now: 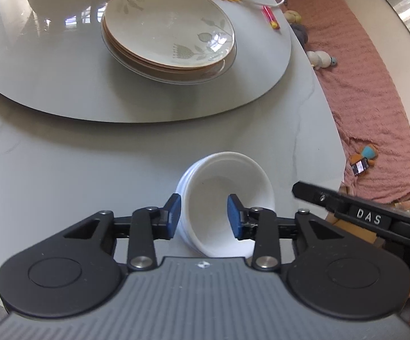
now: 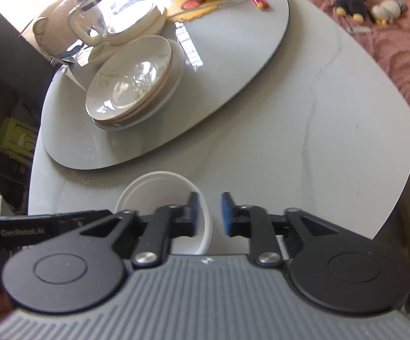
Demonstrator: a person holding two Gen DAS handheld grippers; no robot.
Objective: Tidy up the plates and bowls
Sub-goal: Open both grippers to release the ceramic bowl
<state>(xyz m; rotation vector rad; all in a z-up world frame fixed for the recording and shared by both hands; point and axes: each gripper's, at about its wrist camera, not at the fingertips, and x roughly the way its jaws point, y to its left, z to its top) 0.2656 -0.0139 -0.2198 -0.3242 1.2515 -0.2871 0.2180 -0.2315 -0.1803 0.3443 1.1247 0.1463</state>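
Stack of white glazed ceramic bowls (image 1: 227, 198) down on the pale marble-look table (image 1: 63, 170), near its front edge. Left gripper (image 1: 204, 216) straddling the near-left wall, blue pads parted, not pressing. Right gripper (image 2: 208, 214) astride the right rim, jaws apart, not clamped. Stack of leaf-patterned cream plates (image 1: 168, 28) well behind, on the grey round turntable (image 1: 49, 90).

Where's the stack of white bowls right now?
The stack of white bowls sits on the table near its front edge, just short of the turntable holding the plates, with both grippers straddling its rim.
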